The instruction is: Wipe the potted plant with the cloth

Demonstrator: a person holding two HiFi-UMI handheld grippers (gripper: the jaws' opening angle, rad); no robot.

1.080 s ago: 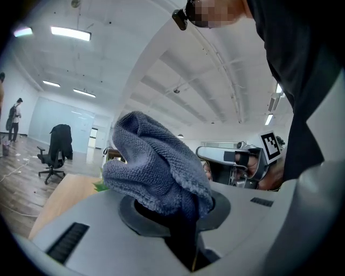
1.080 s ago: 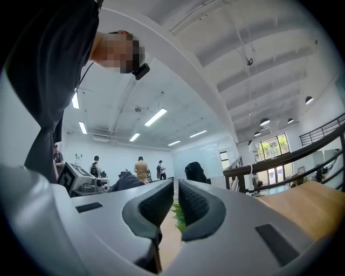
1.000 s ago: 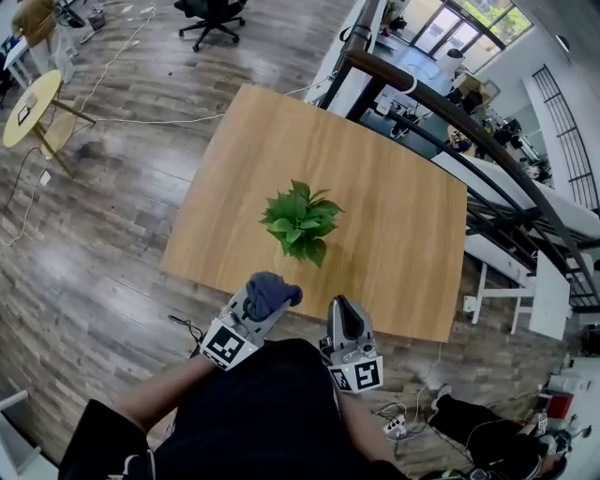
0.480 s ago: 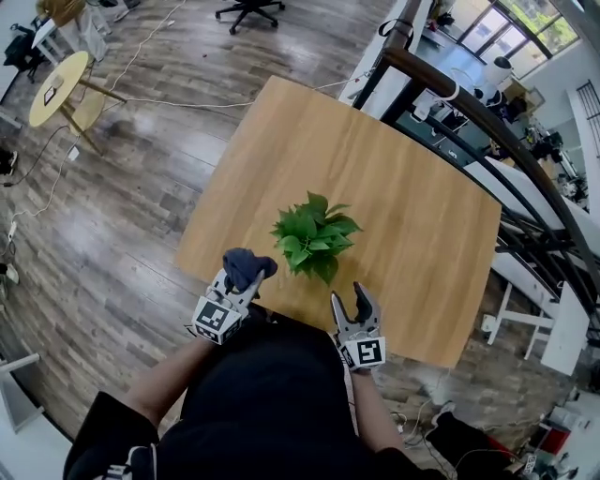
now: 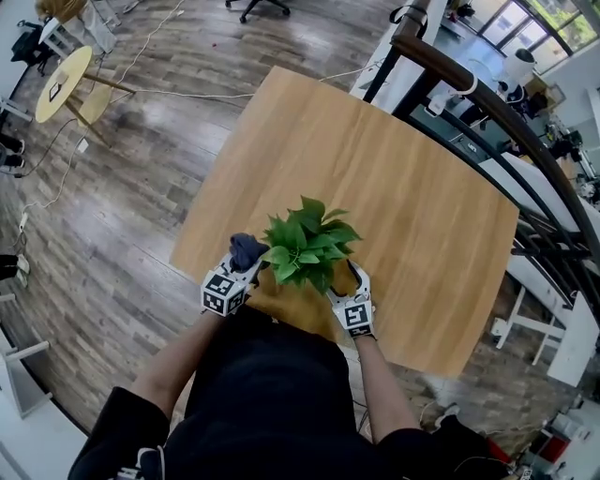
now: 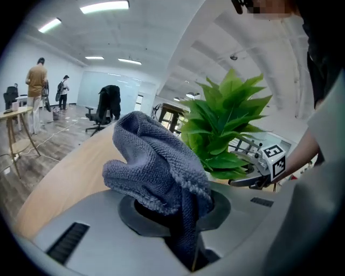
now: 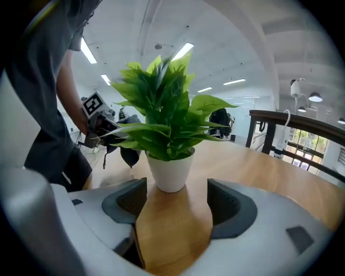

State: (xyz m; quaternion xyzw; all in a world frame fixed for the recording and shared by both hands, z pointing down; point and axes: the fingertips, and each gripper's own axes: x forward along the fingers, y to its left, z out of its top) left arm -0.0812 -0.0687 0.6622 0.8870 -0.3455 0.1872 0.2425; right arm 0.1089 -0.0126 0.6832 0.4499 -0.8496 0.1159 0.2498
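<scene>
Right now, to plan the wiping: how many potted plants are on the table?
1. The potted plant stands near the table's near edge, just right of the left gripper holding the cloth. None looks hidden.

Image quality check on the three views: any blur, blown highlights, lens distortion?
Head view: wide-angle warp toward the edges, pale sheen on the wood floor, potted plant sharp at centre. Left gripper view: dark round vignette, ceiling lights blown out, cloth crisp up close. Right gripper view: white pot in focus, upper leaves slightly smeared, same vignette.
</scene>
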